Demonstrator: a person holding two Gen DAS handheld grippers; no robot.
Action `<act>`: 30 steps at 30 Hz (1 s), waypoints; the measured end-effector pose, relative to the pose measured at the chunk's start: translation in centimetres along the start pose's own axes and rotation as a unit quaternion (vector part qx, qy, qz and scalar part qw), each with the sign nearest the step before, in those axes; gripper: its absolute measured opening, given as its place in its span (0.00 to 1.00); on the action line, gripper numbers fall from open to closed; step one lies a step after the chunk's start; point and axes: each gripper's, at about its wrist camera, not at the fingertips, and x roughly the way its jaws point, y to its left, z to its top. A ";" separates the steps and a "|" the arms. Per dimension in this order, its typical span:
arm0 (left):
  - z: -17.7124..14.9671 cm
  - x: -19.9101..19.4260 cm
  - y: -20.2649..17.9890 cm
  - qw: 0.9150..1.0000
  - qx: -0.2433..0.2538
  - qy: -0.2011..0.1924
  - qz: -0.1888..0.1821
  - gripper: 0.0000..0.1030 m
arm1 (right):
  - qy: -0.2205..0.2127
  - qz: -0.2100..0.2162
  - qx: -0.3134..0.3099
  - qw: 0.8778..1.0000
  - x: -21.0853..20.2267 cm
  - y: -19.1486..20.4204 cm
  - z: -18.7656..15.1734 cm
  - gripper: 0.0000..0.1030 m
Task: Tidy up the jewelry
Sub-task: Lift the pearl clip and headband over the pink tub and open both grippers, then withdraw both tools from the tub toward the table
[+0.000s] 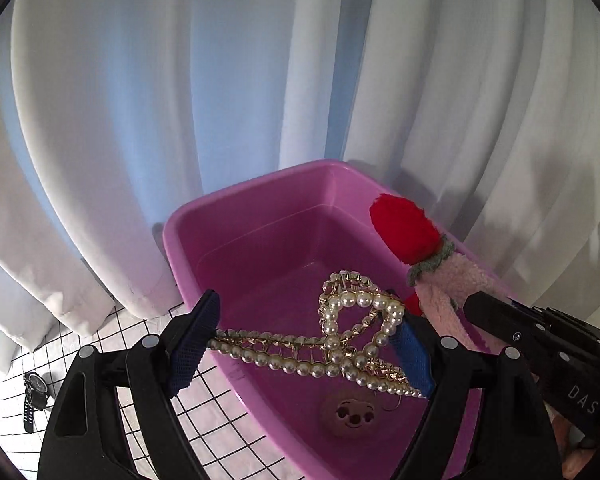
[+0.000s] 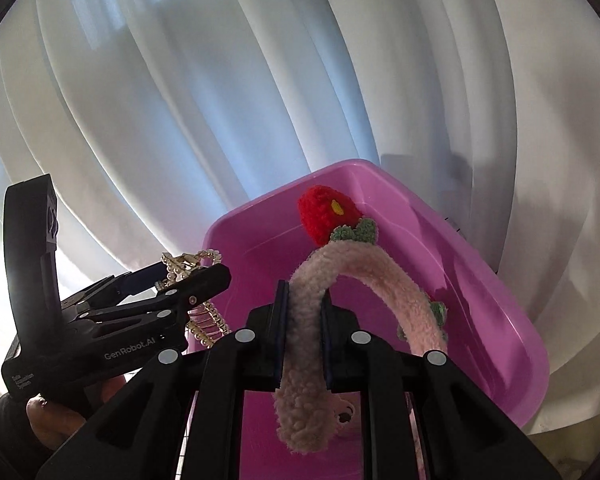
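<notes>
My left gripper (image 1: 312, 344) stands wide, its blue pads pressing the two ends of a pearl hair clip (image 1: 340, 336), a gold claw clip edged with rows of pearls and small studs. The clip spans the whole gap between the jaws and hangs just above the open pink bin (image 1: 260, 216).

My right gripper (image 2: 304, 336) is nearly closed, pinching the fluffy pink headband (image 2: 340, 280) across its band. The headband arches up out of the jaws and over the bin, with a red crocheted strawberry (image 2: 328, 216) at the top of the arch and a second green leaf trim lower down, nearer the bin's right wall.

The bin is my landmark. It sits on a white table (image 1: 112, 344) with a black grid pattern, backed by pale curtains (image 1: 180, 80). Inside the bin, near its close end, lies a small round pink charm (image 1: 350, 410) with a smiling face. Left of the bin, well apart on the table, lies a black wristwatch (image 1: 36, 392).

I judge the clip light but rigid and somewhat delicate: pearls could pop off, and the smooth beads could slip, so holding it end to end by the frame seems sound. The headband is soft, light and springy; its fleece grips well, and the mid-band hold keeps the strawberry clear. Both look ready to lower into the bin.
</notes>
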 end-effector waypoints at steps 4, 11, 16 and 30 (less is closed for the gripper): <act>0.1 2.0 -0.4 0.999 0.007 0.025 0.027 0.77 | 0.029 0.008 0.008 1.000 1.9 -0.9 0.0 0.14; 0.1 4.4 -0.2 0.996 0.004 0.067 0.053 0.77 | 0.067 0.003 0.025 0.997 4.3 -2.6 0.0 0.14; 0.2 5.6 0.2 0.995 -0.003 0.079 0.055 0.77 | 0.075 -0.010 0.024 0.997 5.1 -2.9 0.2 0.20; 1.0 4.6 0.3 0.996 -0.008 0.060 0.062 0.89 | 0.067 -0.014 0.035 0.997 4.3 -3.6 0.1 0.47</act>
